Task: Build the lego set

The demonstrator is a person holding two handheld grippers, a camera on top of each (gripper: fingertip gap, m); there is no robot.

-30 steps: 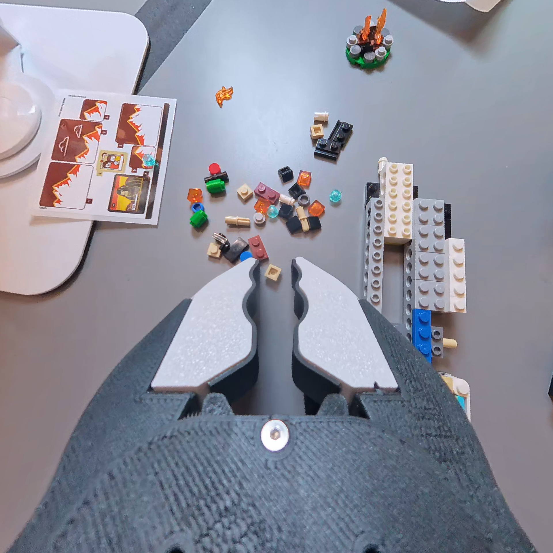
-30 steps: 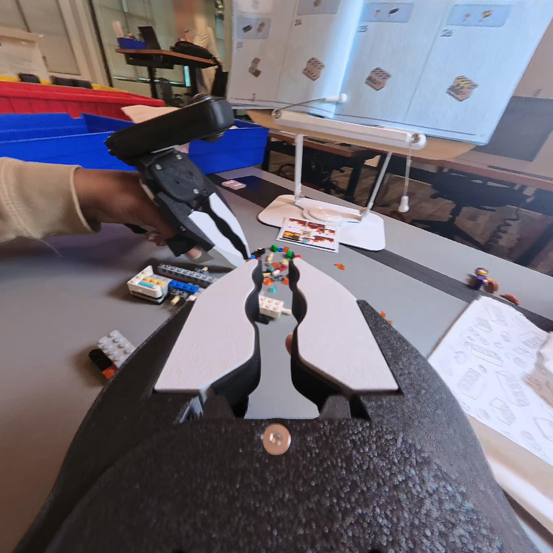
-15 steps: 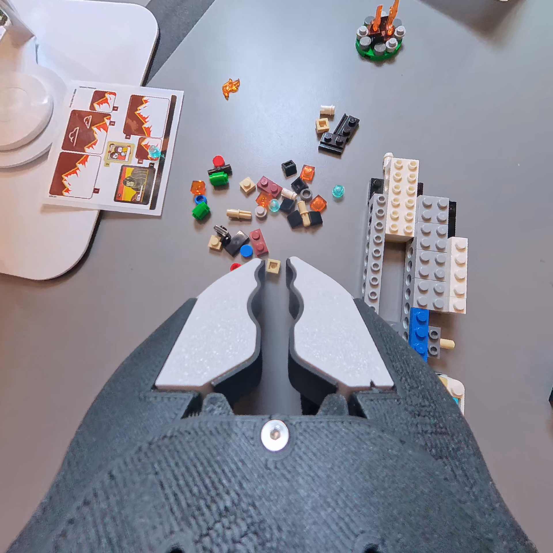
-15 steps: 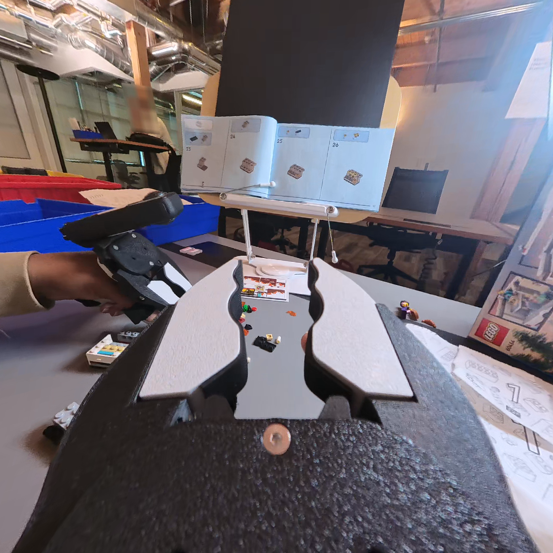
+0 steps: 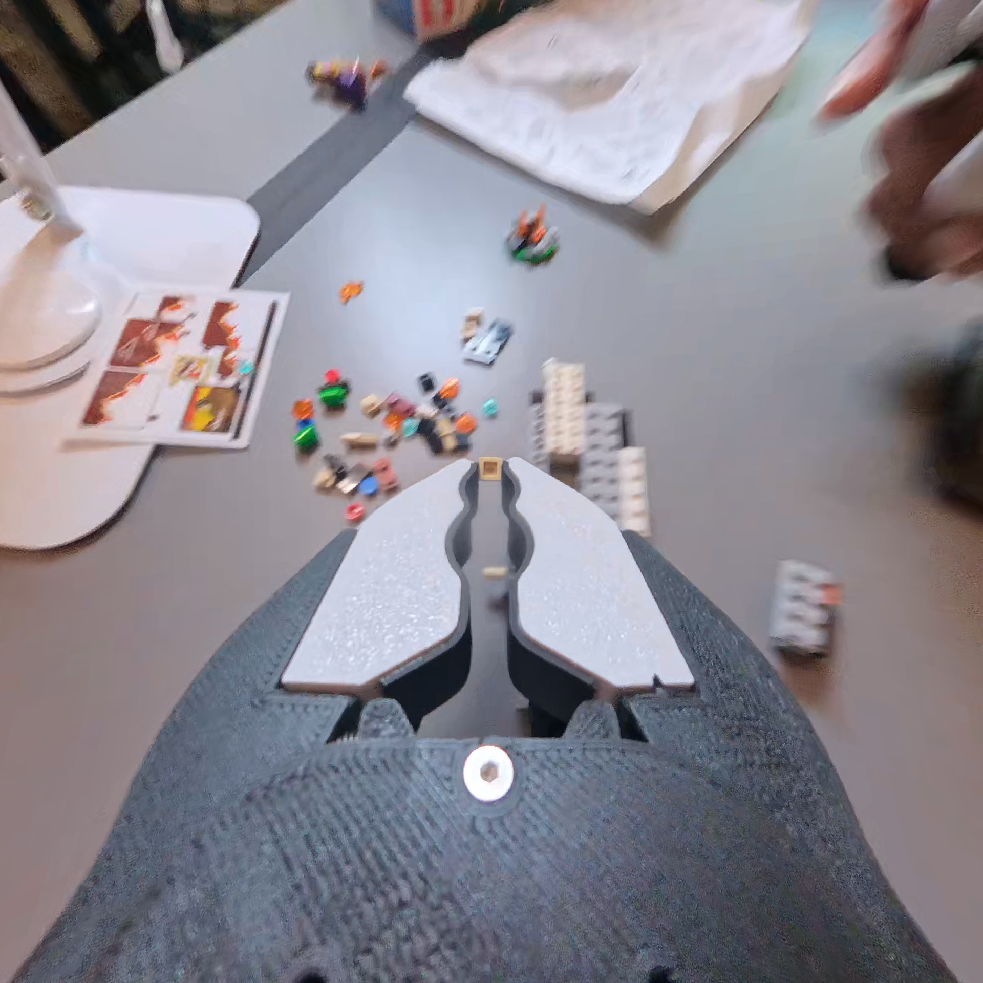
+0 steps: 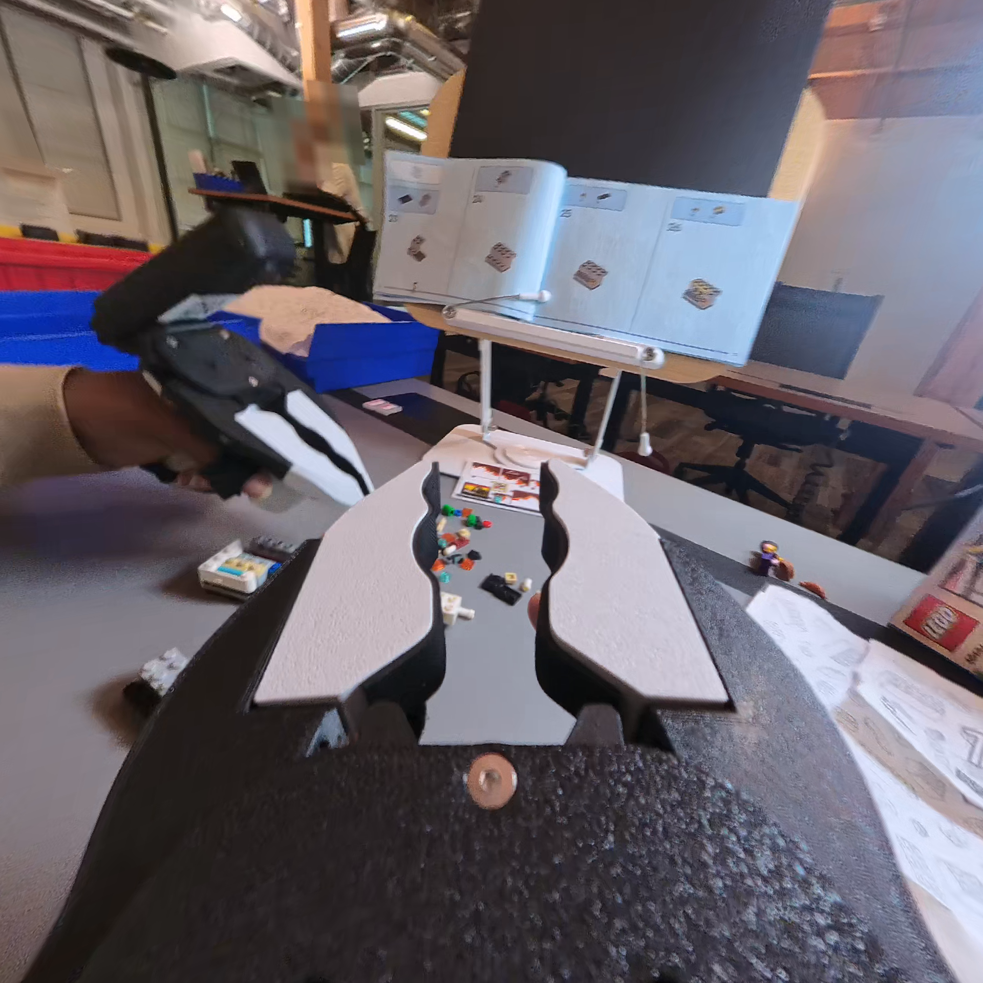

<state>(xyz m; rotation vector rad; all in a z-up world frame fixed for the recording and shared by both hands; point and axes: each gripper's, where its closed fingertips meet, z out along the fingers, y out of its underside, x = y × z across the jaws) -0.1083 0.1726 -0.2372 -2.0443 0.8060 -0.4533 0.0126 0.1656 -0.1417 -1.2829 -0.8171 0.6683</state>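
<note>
Tan, square and tiny, the small single-stud lego plate [image 5: 489, 470] now sits pinched between the tips of the left gripper [image 5: 489, 473], whose fingers [image 5: 420, 537] have closed on it since half a second ago, when it lay on the grey surface [image 5: 691, 372] just ahead of them. The pick looks made, and the piece is probably off the surface, so the next step is likely carrying it to the build.

It sits at the very fingertips, centred, hollow underside facing the camera.

Behind it lies the scatter of small coloured loose pieces [image 5: 388, 420]; to its right, the grey and white brick assembly [image 5: 585, 441].

The right gripper [image 6: 486, 473] hangs wide open and empty above the surface, its fingers [image 6: 361, 596] framing the loose pieces [image 6: 457, 542].
</note>
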